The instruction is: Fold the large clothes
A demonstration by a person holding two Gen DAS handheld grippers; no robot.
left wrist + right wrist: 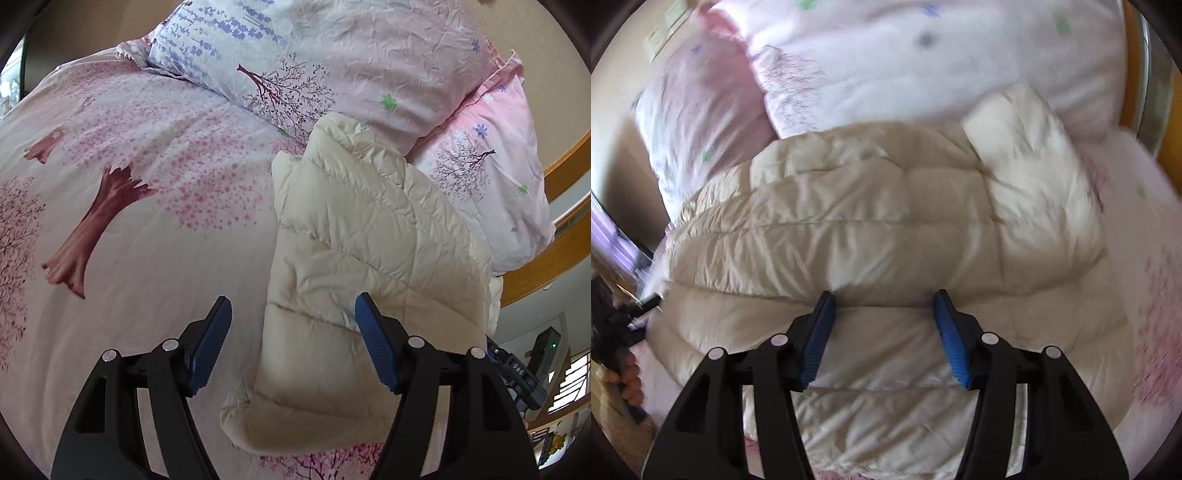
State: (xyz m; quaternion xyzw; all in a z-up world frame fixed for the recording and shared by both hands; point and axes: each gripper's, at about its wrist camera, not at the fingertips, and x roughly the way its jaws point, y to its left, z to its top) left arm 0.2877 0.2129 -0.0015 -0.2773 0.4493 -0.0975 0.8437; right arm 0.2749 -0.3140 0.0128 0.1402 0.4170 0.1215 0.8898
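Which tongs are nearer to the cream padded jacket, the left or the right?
Right. The right tongs hang open directly over the cream padded jacket, their tips at its surface. The left tongs, open too, straddle its edge, partly over the pink bedsheet.

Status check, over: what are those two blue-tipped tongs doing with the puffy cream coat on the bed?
Left tongs open, empty. Right tongs open, above cream quilted puffer jacket. Jacket bundled on pink tree-print bedspread, against pillows. Nothing in the way.
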